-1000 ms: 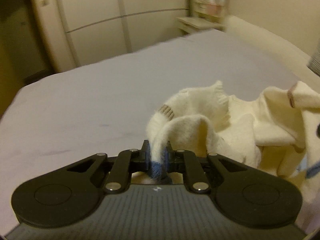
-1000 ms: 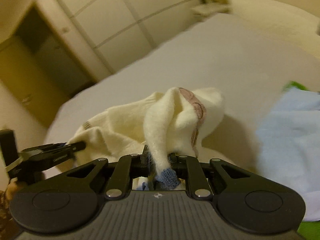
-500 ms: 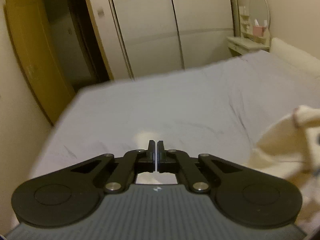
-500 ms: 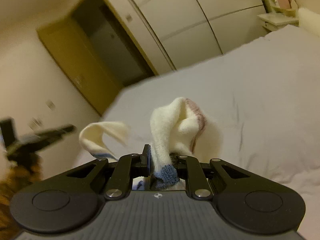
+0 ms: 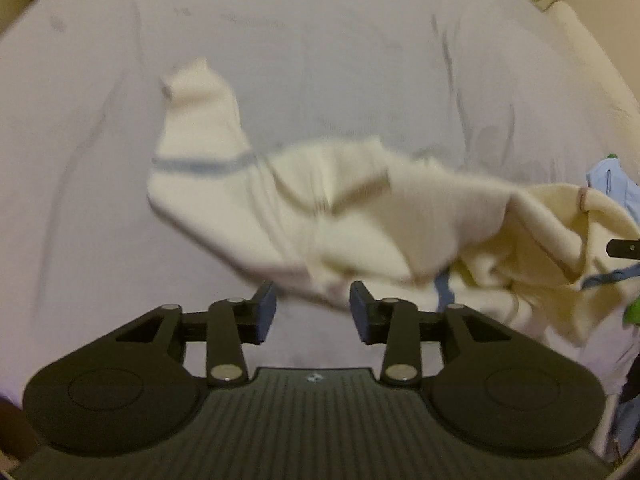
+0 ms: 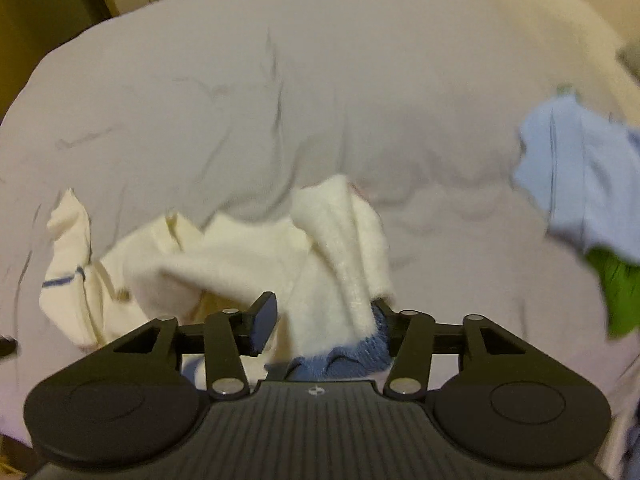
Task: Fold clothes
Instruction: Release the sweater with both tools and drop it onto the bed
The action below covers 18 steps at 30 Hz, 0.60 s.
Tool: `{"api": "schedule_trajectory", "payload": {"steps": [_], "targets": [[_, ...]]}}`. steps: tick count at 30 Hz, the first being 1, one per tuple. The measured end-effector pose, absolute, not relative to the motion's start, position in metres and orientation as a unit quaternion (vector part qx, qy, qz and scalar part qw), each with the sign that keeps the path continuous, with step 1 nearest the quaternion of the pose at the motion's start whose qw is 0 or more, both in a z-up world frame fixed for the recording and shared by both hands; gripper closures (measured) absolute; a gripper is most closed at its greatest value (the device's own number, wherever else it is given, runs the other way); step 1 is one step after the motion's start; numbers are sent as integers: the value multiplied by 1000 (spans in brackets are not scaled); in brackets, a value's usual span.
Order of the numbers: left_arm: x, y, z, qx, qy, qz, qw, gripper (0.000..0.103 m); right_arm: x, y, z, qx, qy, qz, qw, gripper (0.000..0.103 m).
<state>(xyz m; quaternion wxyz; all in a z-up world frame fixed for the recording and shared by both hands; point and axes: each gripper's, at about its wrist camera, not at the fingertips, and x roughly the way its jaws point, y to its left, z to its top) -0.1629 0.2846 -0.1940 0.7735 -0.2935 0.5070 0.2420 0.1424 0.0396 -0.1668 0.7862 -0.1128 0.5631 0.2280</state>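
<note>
cream sweater (image 5: 360, 216) is soft, fuzzy knit with a ribbed blue hem; bed sheet (image 6: 360, 80) is smooth, matt cloth, faintly creased; grippers are matt black plastic

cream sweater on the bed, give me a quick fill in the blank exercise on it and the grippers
1. The cream sweater lies crumpled on the ____ bedsheet.
2. The left gripper has its jaws ____.
3. The knit cuff between the right gripper jaws is ____.
4. Beside the light blue garment lies a ____ one.

Missing: grey; open; blue; green
</note>
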Motion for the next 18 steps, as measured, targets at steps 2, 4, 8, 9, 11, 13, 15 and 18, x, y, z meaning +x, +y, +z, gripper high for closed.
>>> {"api": "schedule_trajectory", "payload": {"steps": [2, 4, 8, 9, 11, 13, 15, 18], "targets": [[-165, 271, -214, -321, 517, 236, 758, 61, 136, 20, -174, -101, 570, 229, 783, 36], [-166, 259, -233, -350, 522, 228, 744, 56, 131, 3, -183, -91, 574, 230, 781, 34], [-157, 242, -265, -394, 516, 231, 724, 55, 149, -10, -207, -75, 592, 245, 764, 33], [-155, 240, -267, -398, 514, 234, 723, 55, 152, -13, -208, -73, 595, 247, 761, 33], [-153, 239, -264, -388, 510, 239, 729, 55, 156, -17, -214, -86, 588, 246, 765, 33], [-150, 241, -253, -355, 510, 243, 745, 55, 159, -18, -218, -97, 580, 260, 766, 33], [-145, 244, -246, -325, 512, 246, 756, 55, 164, -17, -226, -99, 586, 272, 757, 33], [-139, 259, -238, -301, 512, 247, 765, 55, 169, -12, -240, -81, 604, 271, 745, 33]]}}
